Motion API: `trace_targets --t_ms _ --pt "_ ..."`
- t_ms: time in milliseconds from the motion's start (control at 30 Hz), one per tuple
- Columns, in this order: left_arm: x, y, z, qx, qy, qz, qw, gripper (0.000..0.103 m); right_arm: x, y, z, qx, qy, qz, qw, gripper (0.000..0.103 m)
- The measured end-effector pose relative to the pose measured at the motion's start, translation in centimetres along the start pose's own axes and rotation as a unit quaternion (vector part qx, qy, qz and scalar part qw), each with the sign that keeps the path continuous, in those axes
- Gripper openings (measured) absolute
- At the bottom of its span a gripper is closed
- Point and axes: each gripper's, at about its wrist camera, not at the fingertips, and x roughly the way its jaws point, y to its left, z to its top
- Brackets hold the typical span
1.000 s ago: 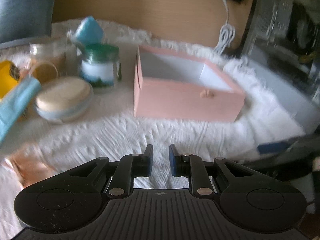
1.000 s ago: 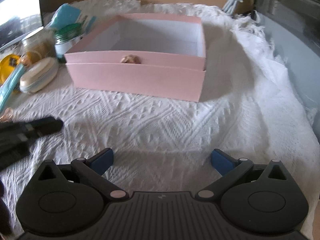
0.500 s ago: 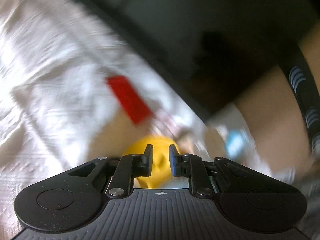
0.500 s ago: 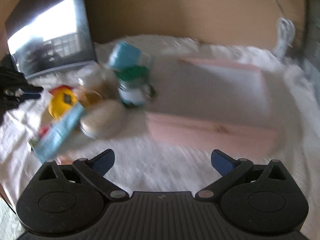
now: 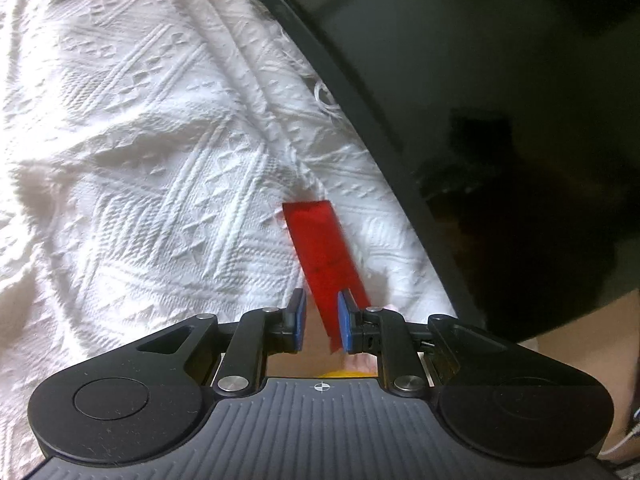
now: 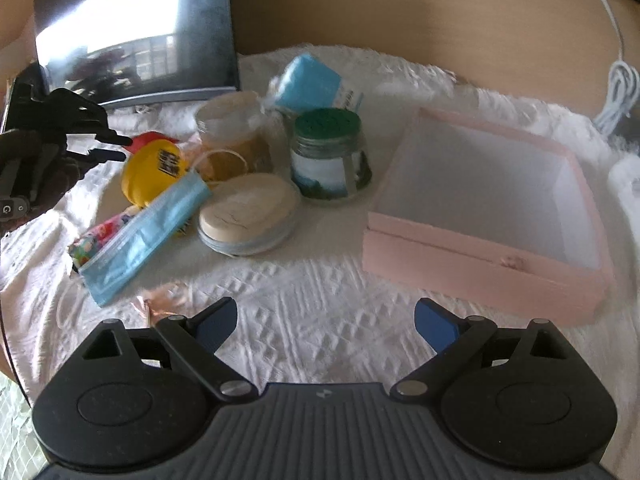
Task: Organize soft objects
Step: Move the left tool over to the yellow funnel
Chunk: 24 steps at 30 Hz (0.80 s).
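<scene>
The pink box [image 6: 486,216] on the desk sits empty, so by the look of it nothing has been sorted yet: the blue face mask [image 6: 146,226], the blue sponge-like block [image 6: 308,82], the yellow object [image 6: 154,170] and the jars lie clustered well to its left. The left gripper [image 5: 320,322] has its fingers nearly clenched around a red strip [image 5: 322,254], though whether the pads truly pinch it is unclear. The right gripper [image 6: 326,322] hovers over the white cloth [image 6: 320,292], its wide fingers beginning to close on nothing.
</scene>
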Motion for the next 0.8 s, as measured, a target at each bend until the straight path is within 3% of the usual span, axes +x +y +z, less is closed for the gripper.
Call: trace_targets --t_ms 200,433,533,600,633,733,800 --pt "1.4 -0.7 0.5 -0.003 -0.047 -0.015 0.9988 0.019 -0.2 0.0 -0.8 -0.016 0.008 -0.019 1.000 0.096" --pt "2.9 -2.7 0.7 0.040 -0.025 -0.054 0.9974 0.019 0.6 0.0 -0.6 -0.017 0.011 -0.026 0.999 0.096" --pt "3.5 -3.1 0.4 0.042 -0.024 -0.014 0.9987 0.019 0.8 0.2 -0.6 -0.021 0.010 -0.025 0.999 0.096" --pt "2.9 -3.2 0.1 0.045 -0.039 -0.013 0.9981 0.019 0.8 0.2 -0.7 -0.022 0.007 -0.029 0.999 0.096" --pt "2.4 -3.6 -0.3 0.074 -0.052 -0.023 0.9956 0.019 0.7 0.1 -0.8 -0.022 0.004 -0.030 0.999 0.096" --pt "0.8 -5.1 -2.6 0.205 -0.079 -0.012 0.9755 0.019 0.5 -0.2 -1.0 -0.031 -0.002 -0.031 0.999 0.096" --pt "0.7 -4.6 -3.3 0.205 -0.042 -0.026 0.9776 0.019 0.8 -0.4 -0.9 -0.033 -0.001 -0.036 0.999 0.096"
